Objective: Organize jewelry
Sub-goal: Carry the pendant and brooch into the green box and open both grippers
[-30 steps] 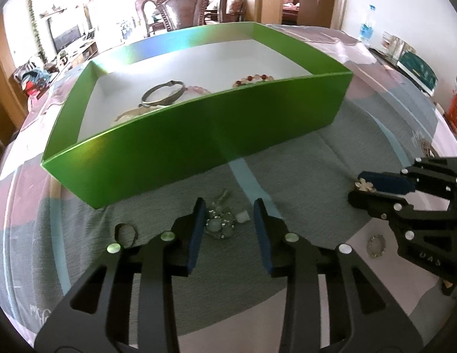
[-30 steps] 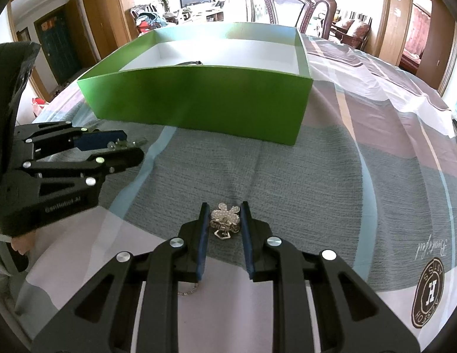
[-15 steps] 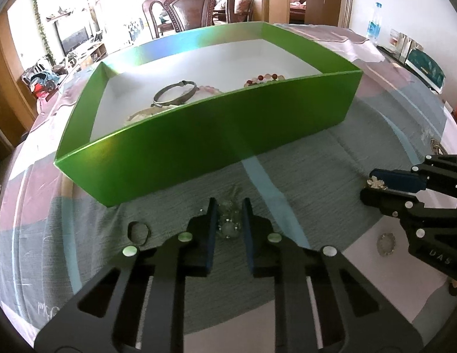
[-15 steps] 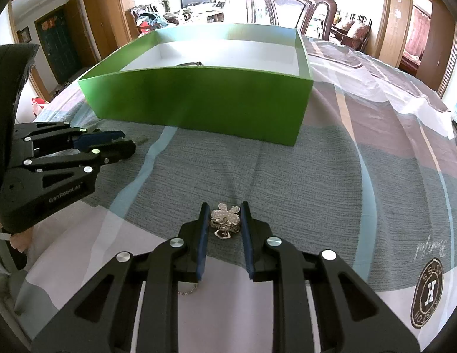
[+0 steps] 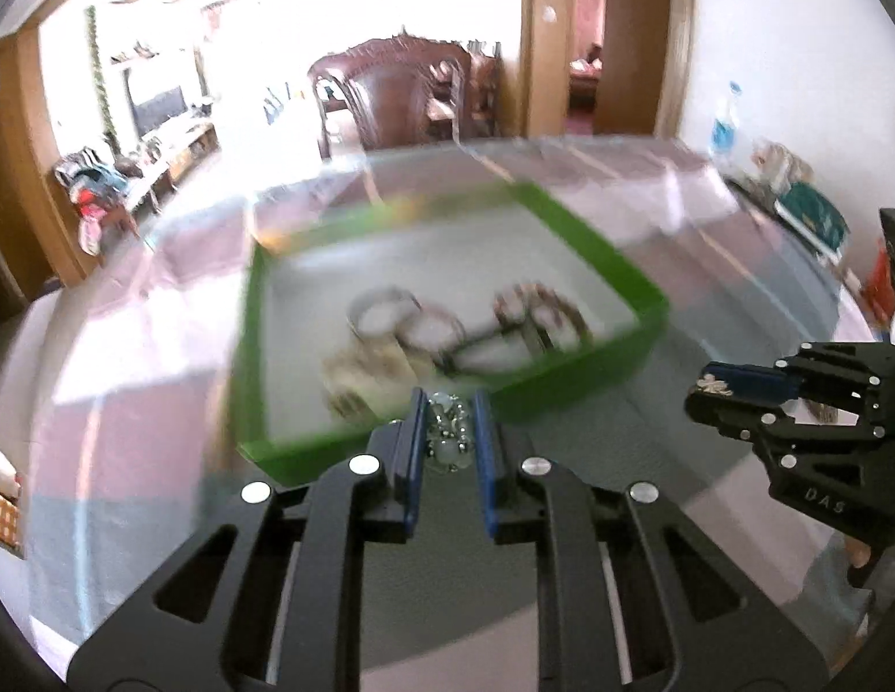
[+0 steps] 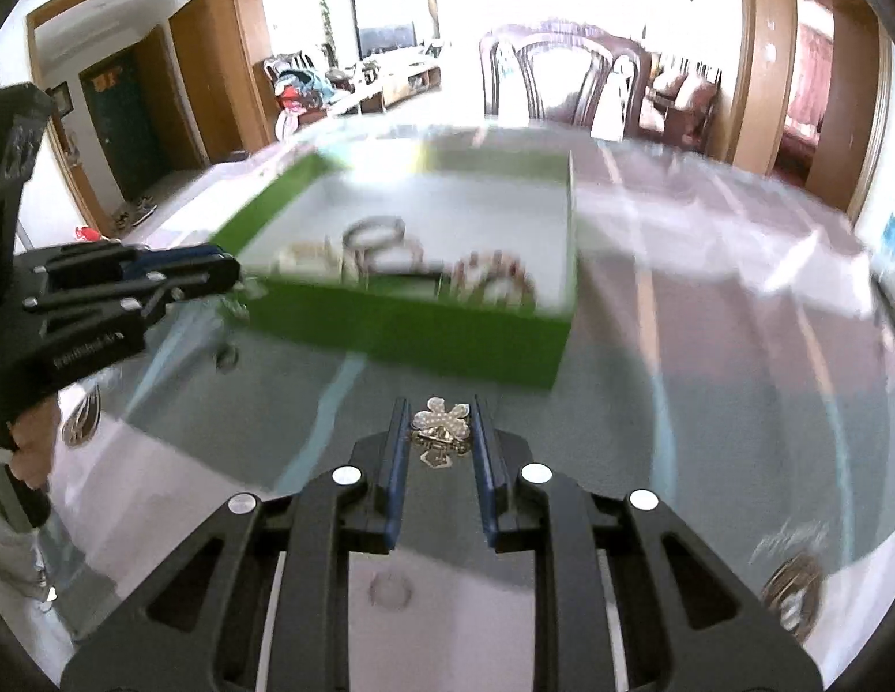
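Observation:
My left gripper [image 5: 447, 432] is shut on a crystal bead piece [image 5: 447, 438] and holds it in the air, just before the near wall of the green box [image 5: 568, 392]. The box holds several bangles and bead bracelets [image 5: 424, 328]. My right gripper [image 6: 439, 432] is shut on a silver flower brooch [image 6: 440, 424], also lifted above the cloth. The box [image 6: 424, 323] lies ahead of it, and the left gripper [image 6: 217, 277] shows at the left with its piece dangling. The right gripper [image 5: 707, 389] shows at the right of the left wrist view.
The table wears a grey, pink and white striped cloth [image 6: 707, 403]. A small ring [image 6: 225, 357] lies near the box's front left corner, and a ring [image 6: 390, 588] lies under my right gripper. Wooden chairs [image 5: 390, 98] stand beyond the table.
Both grippers have risen from the cloth with their pieces. The left gripper shut on the crystal piece and lifted it toward the box. The view now looks down into the box, blurred by motion.

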